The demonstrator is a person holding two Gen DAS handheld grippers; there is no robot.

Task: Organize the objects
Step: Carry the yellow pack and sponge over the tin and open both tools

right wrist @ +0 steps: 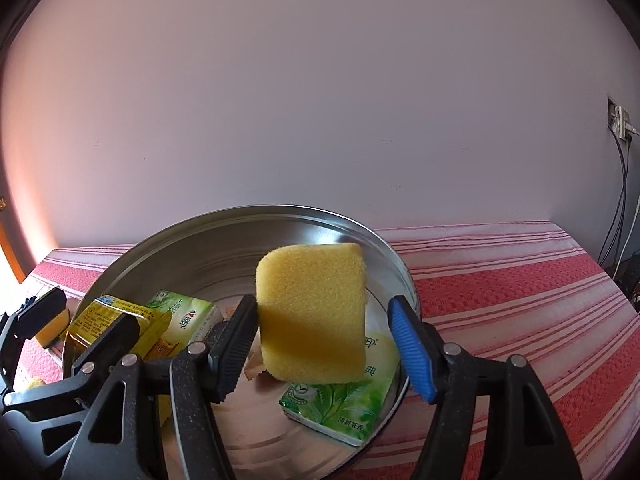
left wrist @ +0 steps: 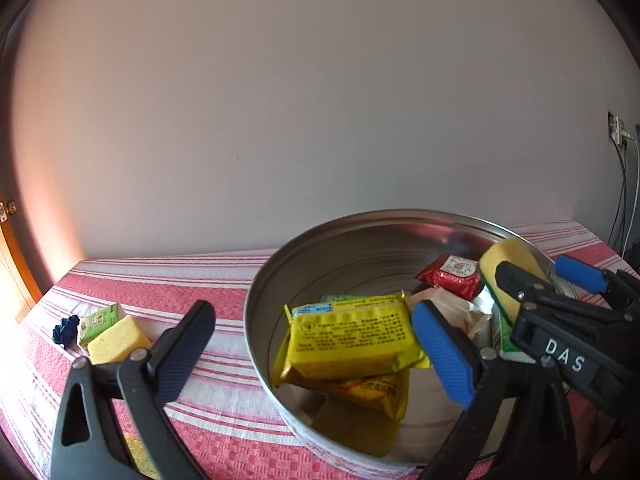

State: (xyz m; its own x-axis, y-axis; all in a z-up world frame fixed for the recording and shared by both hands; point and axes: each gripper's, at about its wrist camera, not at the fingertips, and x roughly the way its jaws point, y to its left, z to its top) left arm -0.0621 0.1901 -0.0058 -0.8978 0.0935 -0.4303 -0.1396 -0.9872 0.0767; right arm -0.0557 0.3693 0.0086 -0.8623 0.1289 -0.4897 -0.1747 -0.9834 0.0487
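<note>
A round metal tin (left wrist: 260, 280) (right wrist: 120, 264) stands on the red striped tablecloth. It holds yellow snack packets (left wrist: 348, 332), a red packet (left wrist: 452, 274) and green tissue packs (right wrist: 344, 400). My right gripper (right wrist: 324, 348) is open over the tin; a yellow sponge (right wrist: 314, 312) sits between its fingers, touching the black one and apart from the blue one. It also shows in the left wrist view (left wrist: 516, 276). My left gripper (left wrist: 316, 352) is open and empty at the tin's near left rim.
On the cloth left of the tin lie a second yellow sponge (left wrist: 118, 340), a green tissue pack (left wrist: 100, 320) and a small dark blue object (left wrist: 66, 330). A pale wall stands behind the table. Cables hang at the far right (right wrist: 624, 200).
</note>
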